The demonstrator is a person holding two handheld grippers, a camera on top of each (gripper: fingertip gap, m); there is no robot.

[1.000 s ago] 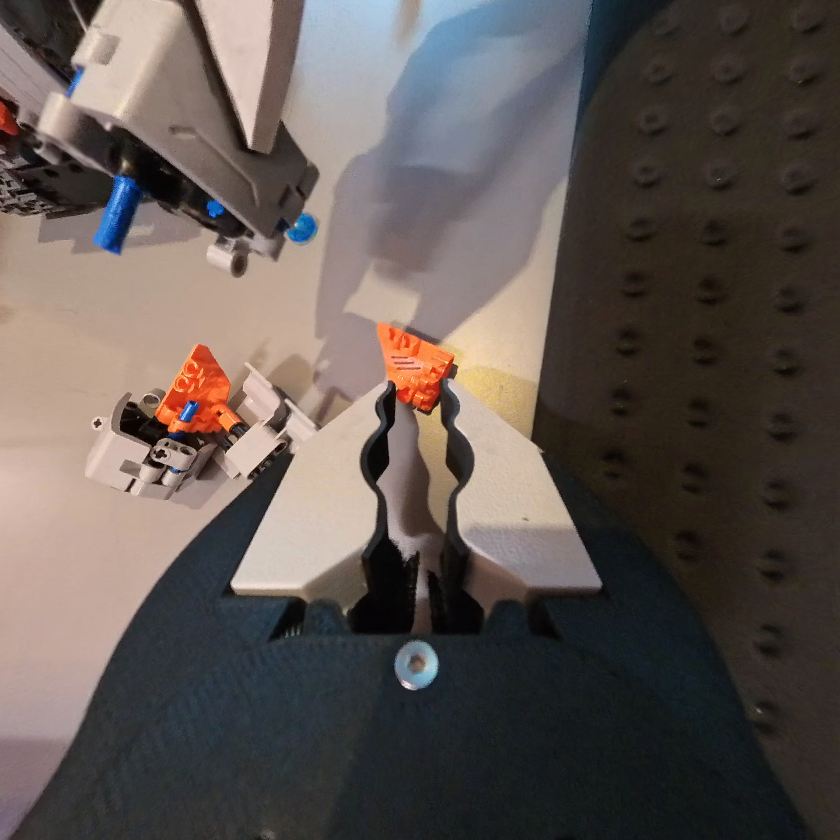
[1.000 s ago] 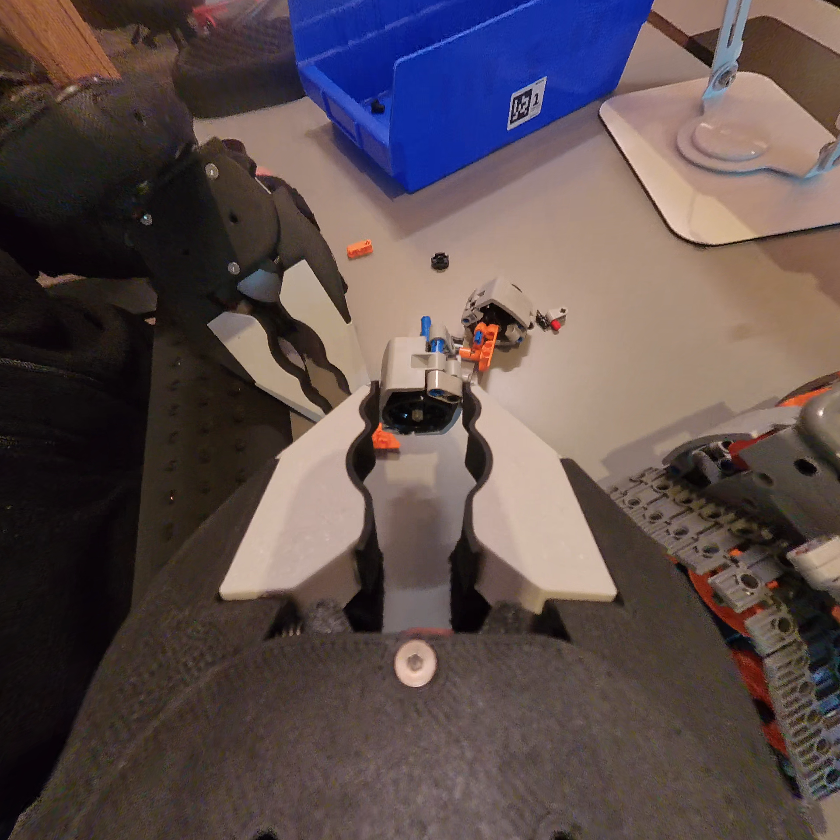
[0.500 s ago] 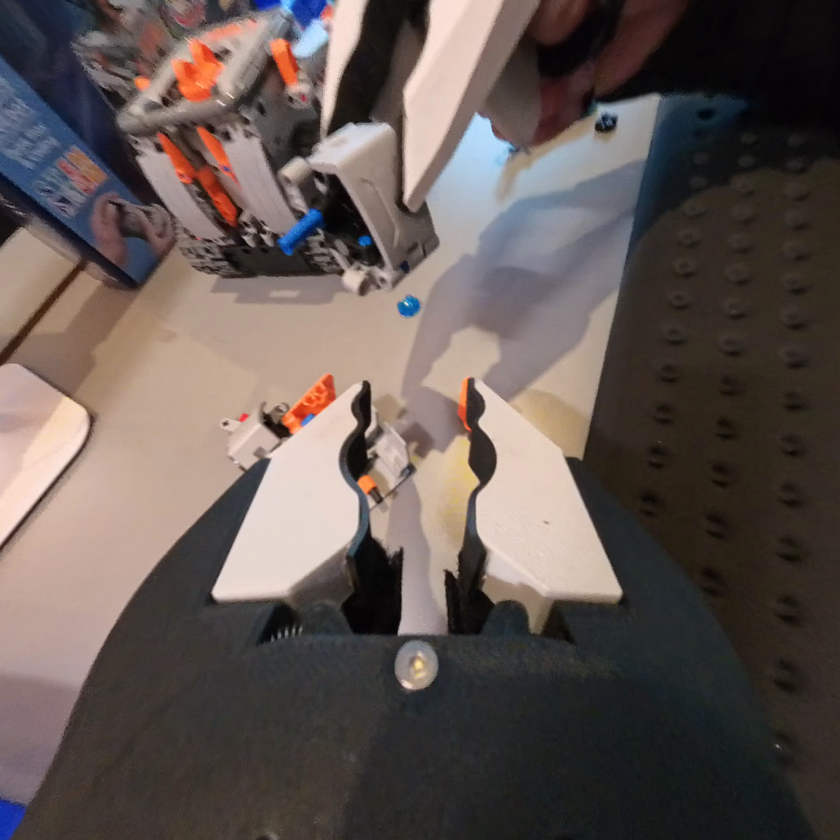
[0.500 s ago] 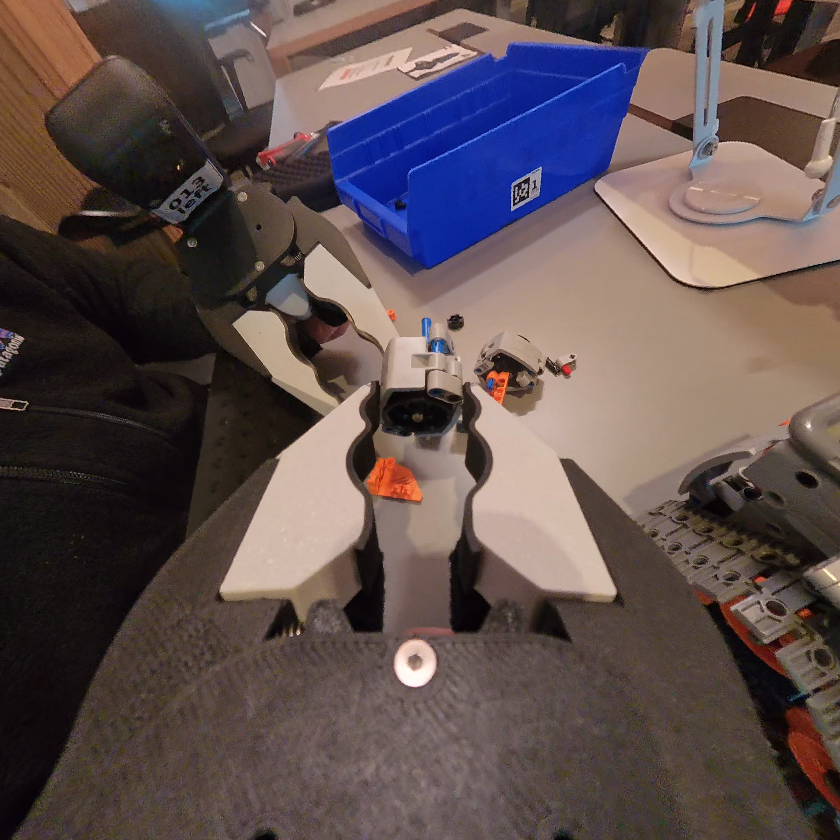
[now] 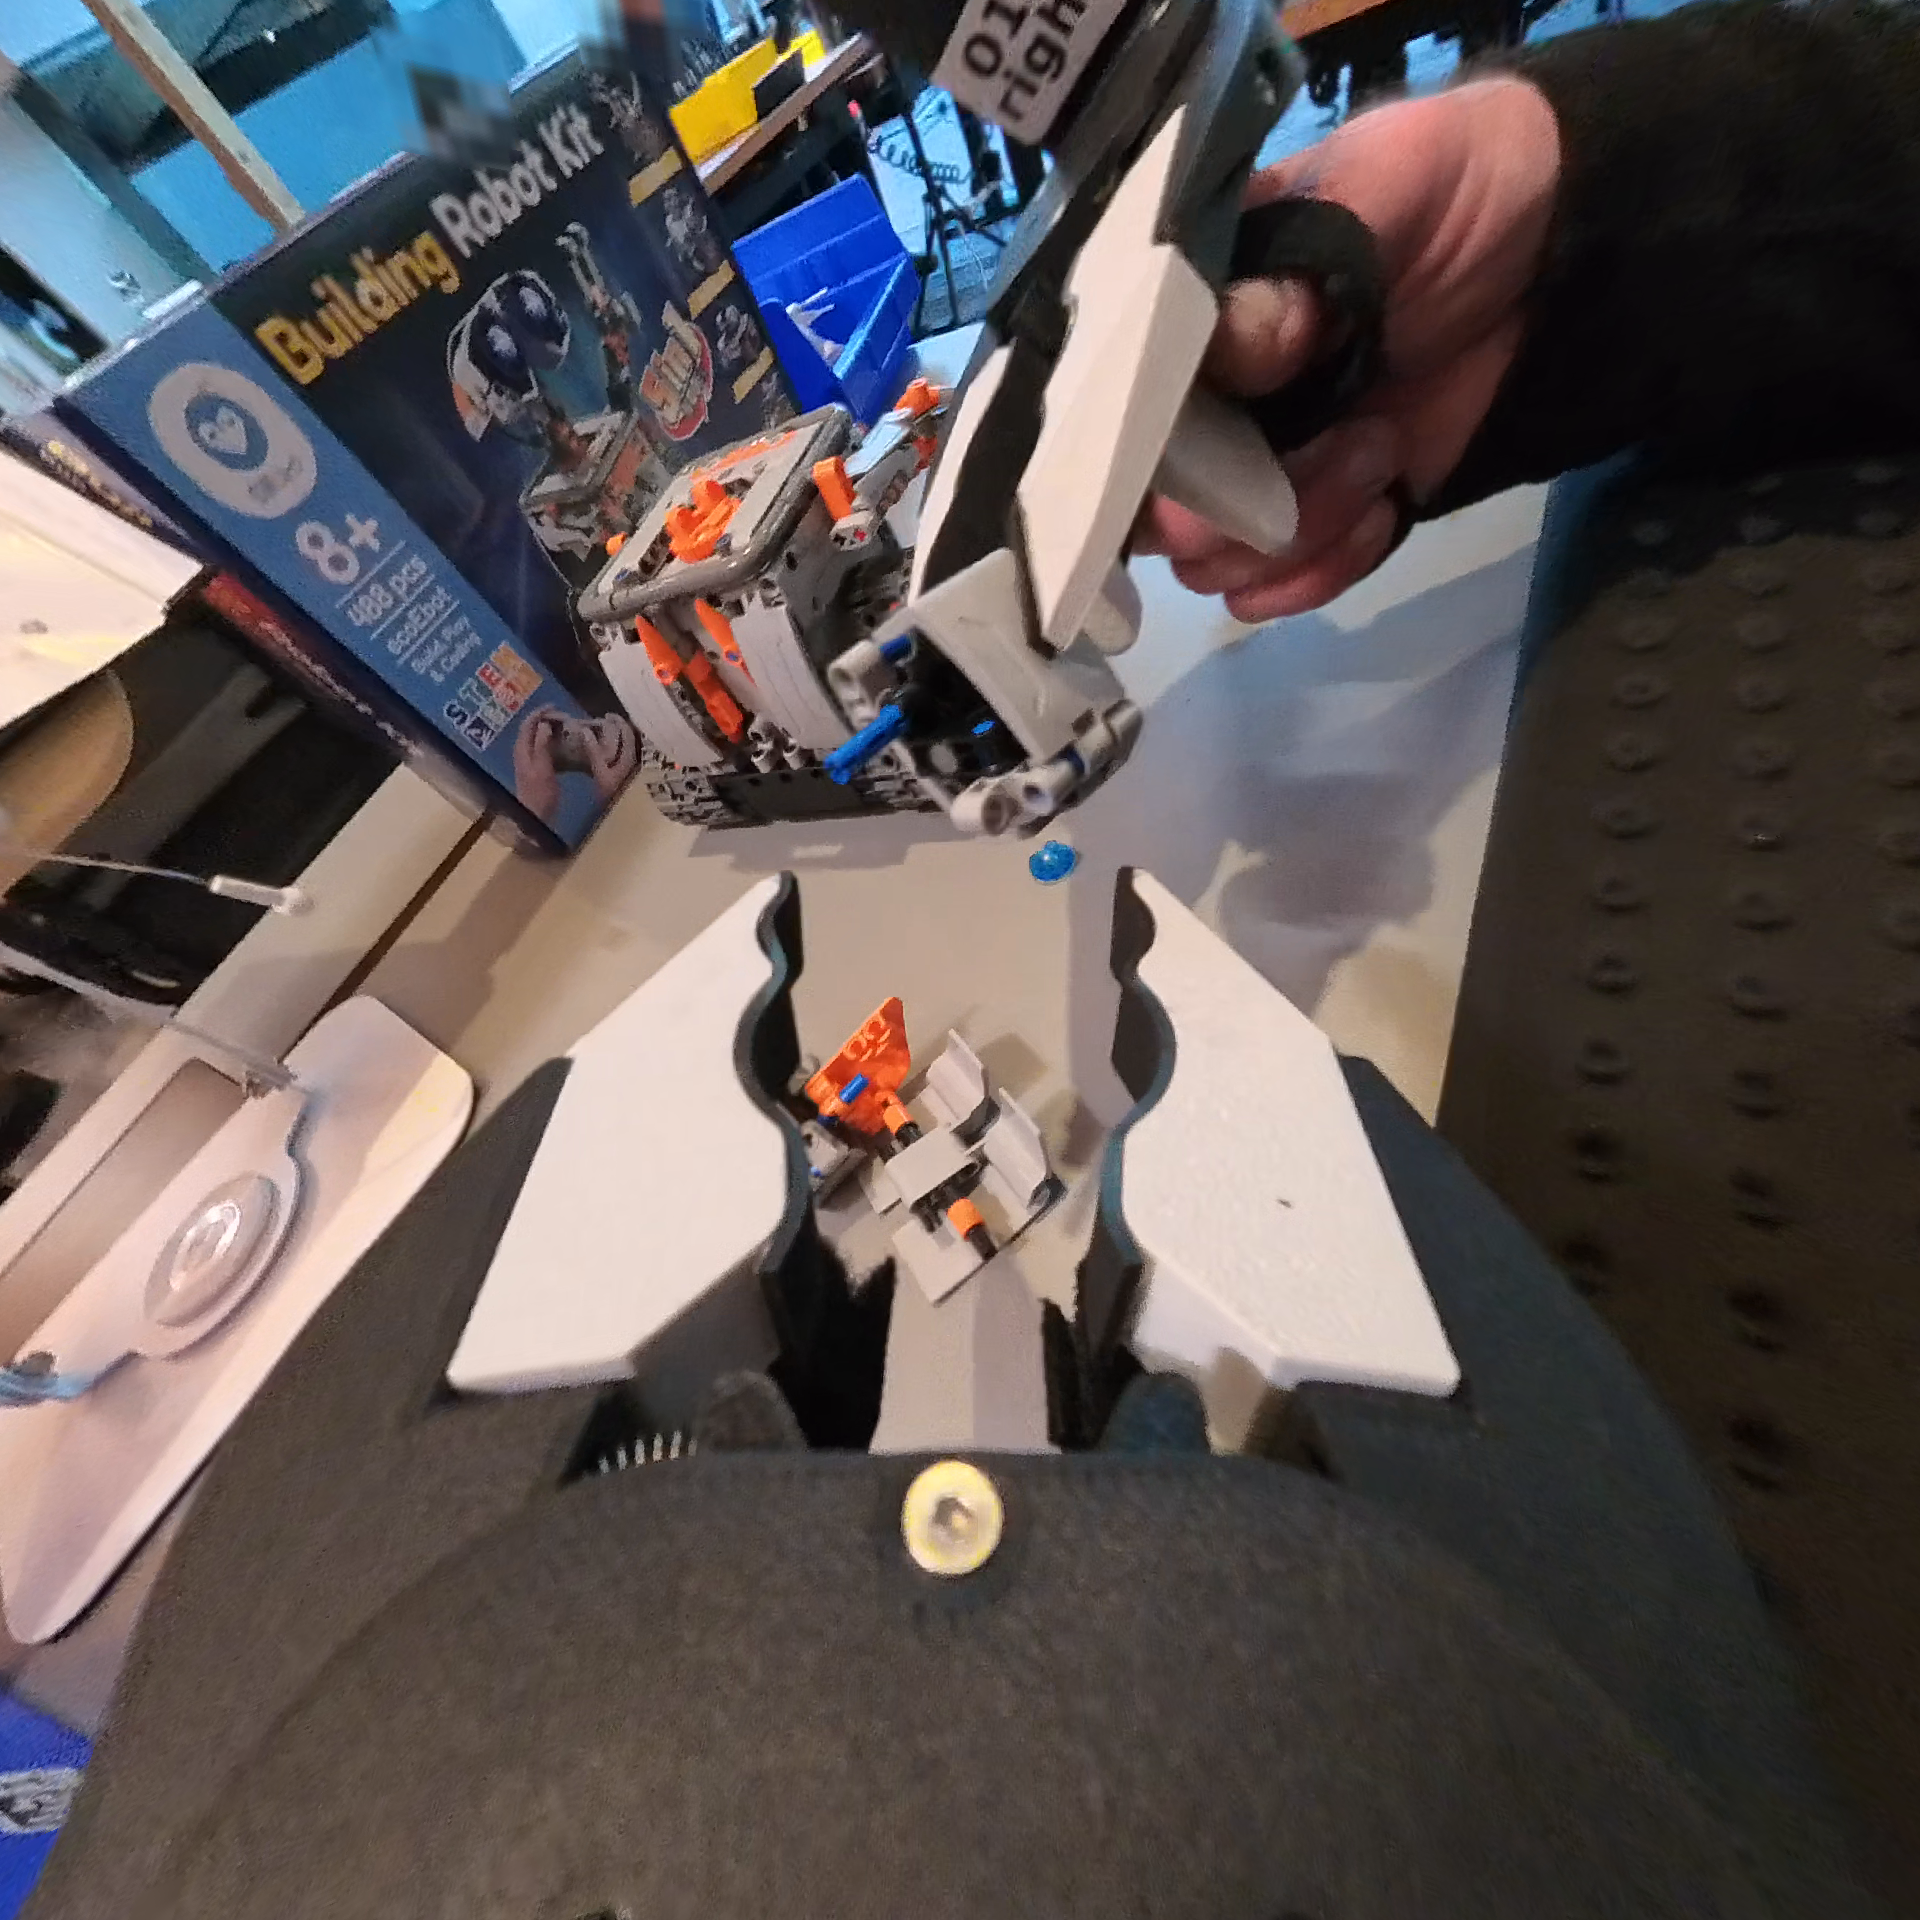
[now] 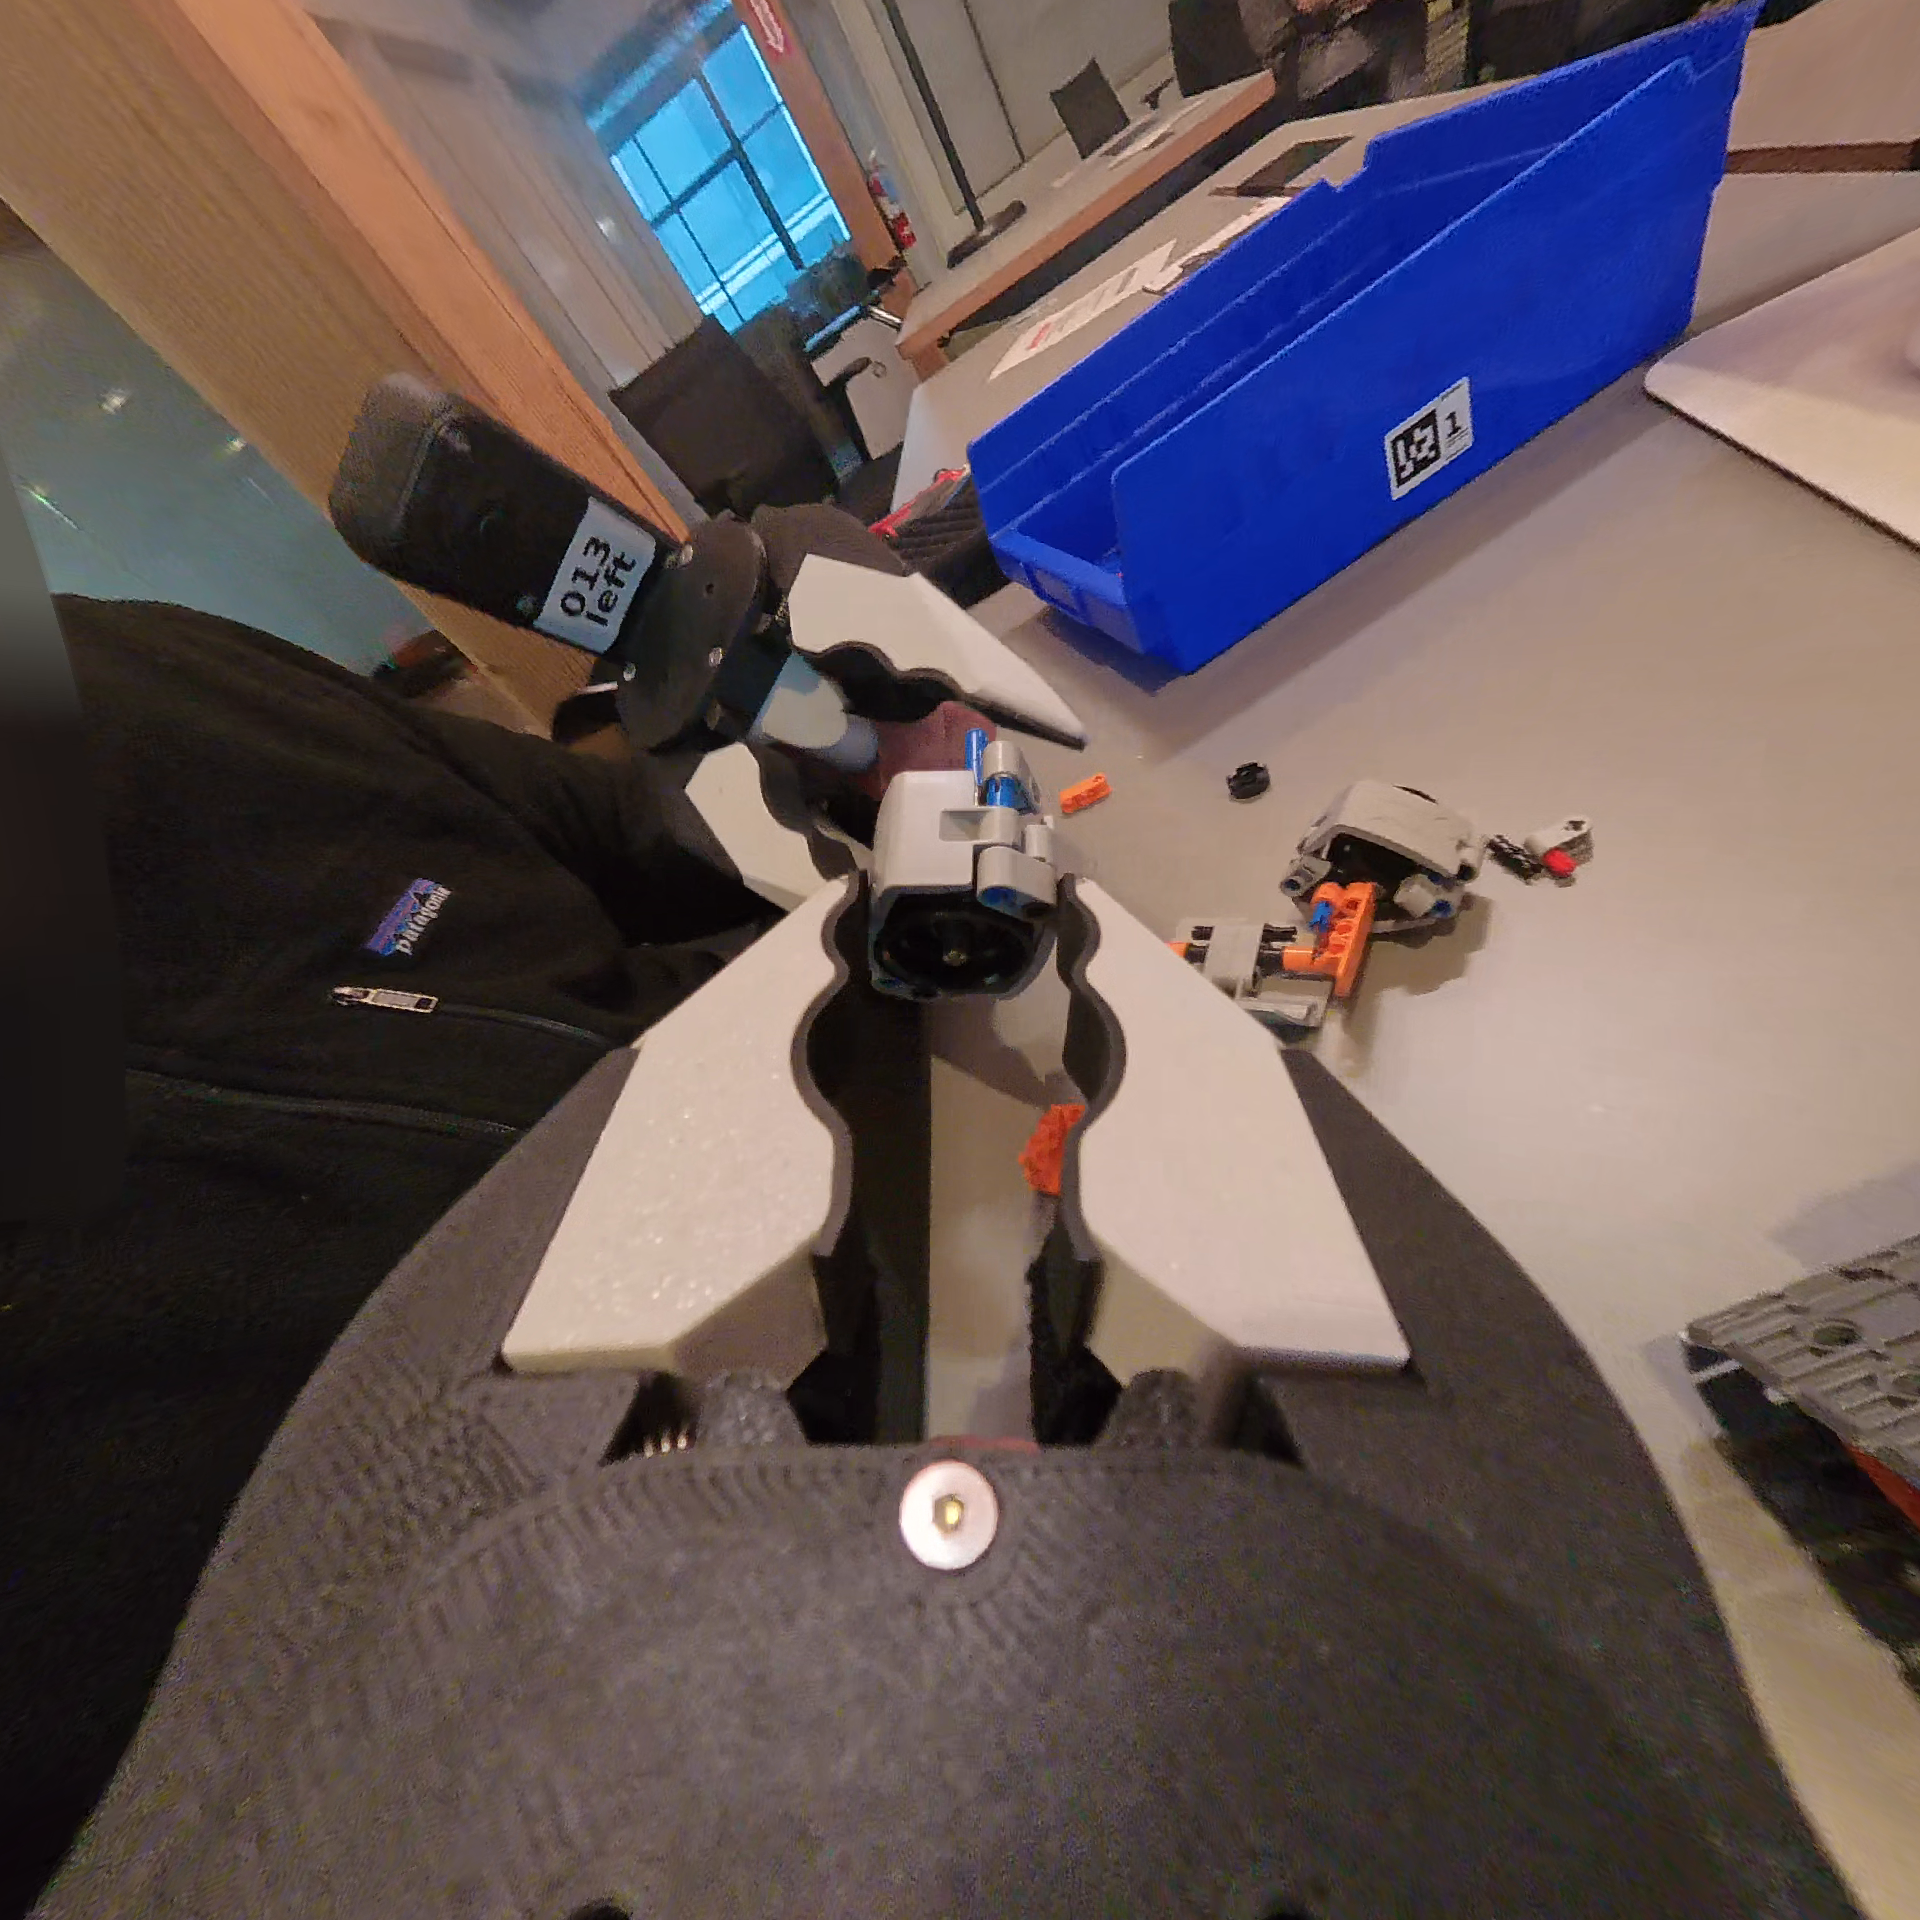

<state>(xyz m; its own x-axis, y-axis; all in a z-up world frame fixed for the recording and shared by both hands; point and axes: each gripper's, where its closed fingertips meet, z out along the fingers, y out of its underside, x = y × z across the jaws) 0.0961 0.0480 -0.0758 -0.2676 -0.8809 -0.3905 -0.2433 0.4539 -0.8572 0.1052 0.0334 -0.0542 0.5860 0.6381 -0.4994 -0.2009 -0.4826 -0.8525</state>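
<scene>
My left gripper [image 5: 956, 894] is open and empty above the grey table. A small grey and orange brick assembly [image 5: 920, 1138] lies on the table, seen between its fingers. My right gripper [image 6: 961, 904] is shut on a grey motor block [image 6: 956, 894] with blue pins, held in the air. It also shows in the left wrist view [image 5: 1049, 488], in a person's hand, with the block [image 5: 997, 675] close to a tracked brick robot [image 5: 748, 644]. A loose orange wedge piece [image 6: 1049, 1143] lies on the table under my right gripper.
A kit box [image 5: 416, 468] stands behind the robot. A blue bin [image 6: 1351, 416] stands at the back. A dark studded mat [image 5: 1714, 935] runs along the table edge. A white stand base [image 5: 208, 1195], a blue stud [image 5: 1051, 862] and small loose pieces [image 6: 1247, 779] lie about. The tips of both grippers are at nearly the same place. My right gripper's tips are some 12 cm from the tracked brick robot [image 5: 748, 644].
My left gripper let go of the orange wedge, opened wide and tilted up and back. My right gripper kept its hold on the grey block and rose a little.
</scene>
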